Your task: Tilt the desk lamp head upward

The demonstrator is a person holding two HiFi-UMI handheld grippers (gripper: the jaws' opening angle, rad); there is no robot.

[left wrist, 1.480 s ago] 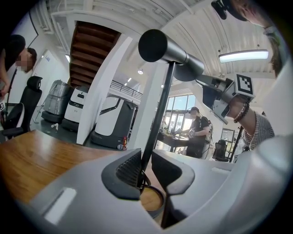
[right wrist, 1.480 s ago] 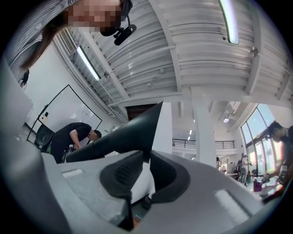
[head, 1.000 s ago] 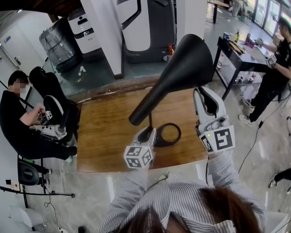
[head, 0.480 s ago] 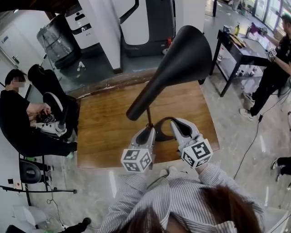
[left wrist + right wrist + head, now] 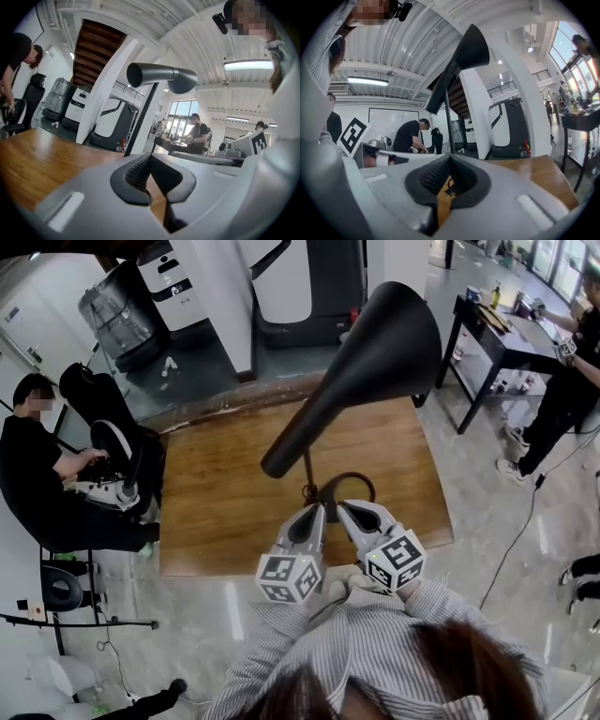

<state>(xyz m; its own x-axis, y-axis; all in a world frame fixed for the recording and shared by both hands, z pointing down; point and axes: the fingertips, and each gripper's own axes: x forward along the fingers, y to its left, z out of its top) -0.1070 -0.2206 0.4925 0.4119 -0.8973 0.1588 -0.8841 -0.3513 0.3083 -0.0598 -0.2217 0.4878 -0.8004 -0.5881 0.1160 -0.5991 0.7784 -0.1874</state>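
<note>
A black desk lamp stands on the wooden table [image 5: 216, 493], its cone head [image 5: 375, 362] tilted up to the right on a thin stem [image 5: 308, 472] above a ring base [image 5: 361, 486]. My left gripper [image 5: 316, 511] and right gripper [image 5: 349, 510] sit side by side at the table's near edge, just in front of the base. Both are shut with nothing between the jaws, and neither touches the lamp. The left gripper view looks over its closed jaws [image 5: 151, 157] at the lamp head [image 5: 161, 77]. Above the right gripper's closed jaws [image 5: 450, 159] rise the stem [image 5: 447, 122] and head [image 5: 459, 61].
A person [image 5: 42, 474] sits left of the table beside black chairs. A black side table [image 5: 492, 338] with small items and a standing person [image 5: 572, 371] are at the right. White machines [image 5: 300, 287] stand behind the table.
My right gripper has come down from beside the lamp head to the table's near edge, next to the left gripper. Both grippers' jaws have closed. The lamp head keeps its upward tilt.
</note>
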